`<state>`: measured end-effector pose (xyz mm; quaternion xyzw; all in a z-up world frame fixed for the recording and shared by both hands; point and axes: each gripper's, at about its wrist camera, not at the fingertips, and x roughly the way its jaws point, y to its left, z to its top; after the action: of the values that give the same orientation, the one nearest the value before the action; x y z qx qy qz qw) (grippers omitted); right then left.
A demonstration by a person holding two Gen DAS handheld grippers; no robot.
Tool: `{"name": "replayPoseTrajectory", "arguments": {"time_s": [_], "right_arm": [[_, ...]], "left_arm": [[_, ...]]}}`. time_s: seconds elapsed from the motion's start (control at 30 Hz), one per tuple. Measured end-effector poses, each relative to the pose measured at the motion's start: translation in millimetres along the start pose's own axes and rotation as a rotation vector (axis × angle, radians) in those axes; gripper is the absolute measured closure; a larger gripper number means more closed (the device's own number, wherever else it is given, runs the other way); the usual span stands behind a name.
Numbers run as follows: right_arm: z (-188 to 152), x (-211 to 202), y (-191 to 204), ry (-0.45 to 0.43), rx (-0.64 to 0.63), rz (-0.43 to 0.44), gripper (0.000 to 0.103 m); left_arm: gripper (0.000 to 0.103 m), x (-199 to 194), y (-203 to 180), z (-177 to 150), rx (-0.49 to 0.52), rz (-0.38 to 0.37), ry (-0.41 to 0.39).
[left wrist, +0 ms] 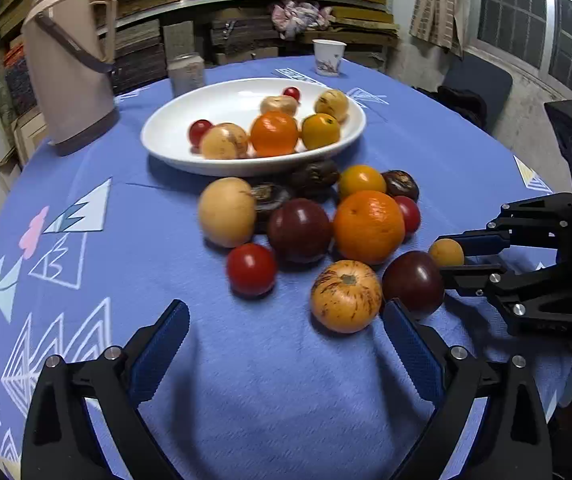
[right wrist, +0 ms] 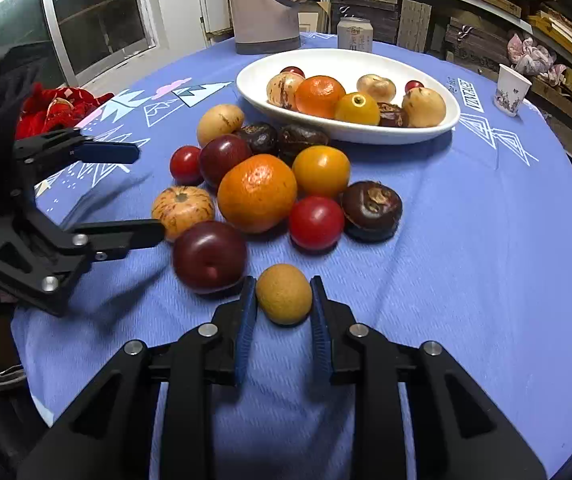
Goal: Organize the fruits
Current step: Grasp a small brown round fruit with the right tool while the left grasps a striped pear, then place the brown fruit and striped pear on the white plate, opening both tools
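Observation:
A white oval plate holds several fruits. A pile of loose fruits lies on the blue tablecloth in front of it: a large orange, dark plums, red tomatoes and a speckled yellow fruit. My right gripper is shut on a small tan fruit resting on the cloth. My left gripper is open and empty, beside the speckled fruit.
A beige thermos jug and a can stand behind the plate. A paper cup stands at the table's far edge. Red cloth lies at the table's left edge.

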<state>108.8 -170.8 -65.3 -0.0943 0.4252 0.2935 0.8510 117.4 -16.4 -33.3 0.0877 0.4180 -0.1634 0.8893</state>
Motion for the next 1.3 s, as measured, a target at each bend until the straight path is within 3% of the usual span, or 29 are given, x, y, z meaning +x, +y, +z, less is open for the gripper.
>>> {"name": "replayPoseTrajectory", "arguments": {"time_s": [0.07, 0.13, 0.33, 0.4, 0.43, 0.5, 0.77, 0.97, 1.3], "right_arm": [[-2, -2, -2, -0.003, 0.005, -0.001, 0.077], [-3, -4, -5, -0.007, 0.014, 0.002, 0.077], [-5, -4, -8, -0.007, 0.020, 0.005, 0.077], [-4, -4, -7, -0.005, 0.020, 0.000, 0.077], [-4, -4, -7, -0.005, 0.020, -0.001, 0.077], [-4, -6, -6, -0.007, 0.021, 0.001, 0.077], [-3, -19, -10, -0.036, 0.031, -0.023, 0.077], [10, -42, -17, -0.099, 0.029, -0.039, 0.077], [78, -69, -39, -0.258, 0.062, -0.071, 0.077]], "left_arm": [[0.030, 6, -3, 2, 0.000, -0.049, 0.016], [0.036, 10, -6, 4, 0.000, -0.065, 0.029], [0.041, 24, -8, 8, 0.003, -0.048, 0.071], [0.061, 23, -7, 9, -0.006, -0.042, 0.067], [0.065, 22, -5, 10, -0.013, -0.044, 0.065], [0.065, 20, -2, 9, -0.033, -0.073, 0.062], [0.065, -9, 6, 9, -0.042, -0.062, -0.001], [0.065, -30, 19, 27, -0.049, -0.037, -0.054], [0.065, -27, 46, 88, -0.107, 0.001, -0.114]]}}
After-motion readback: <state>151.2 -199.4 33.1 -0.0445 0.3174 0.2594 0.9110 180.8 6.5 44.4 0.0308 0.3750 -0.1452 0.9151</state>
